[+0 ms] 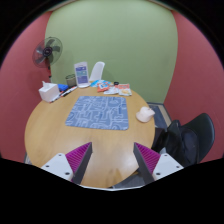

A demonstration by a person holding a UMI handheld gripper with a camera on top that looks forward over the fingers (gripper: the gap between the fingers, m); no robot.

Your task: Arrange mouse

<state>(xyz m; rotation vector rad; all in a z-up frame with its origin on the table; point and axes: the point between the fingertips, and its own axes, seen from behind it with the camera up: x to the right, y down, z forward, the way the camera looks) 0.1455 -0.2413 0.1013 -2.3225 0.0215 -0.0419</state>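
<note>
A white mouse (pixel 146 114) lies on the round wooden table (pixel 60 130), just to the right of a blue patterned mouse mat (pixel 100 112). My gripper (pixel 113 160) is open and empty, held over the near part of the table, well short of the mat and the mouse. Its two fingers with magenta pads (pixel 77 158) stand wide apart with only bare tabletop between them.
At the table's far side are a tissue box (pixel 49 92), a small boxed item (pixel 81 73), a white bottle (pixel 97 71) and some flat items (pixel 113 89). A black fan (pixel 48 50) stands behind on the left. A black chair (pixel 190 138) is to the right.
</note>
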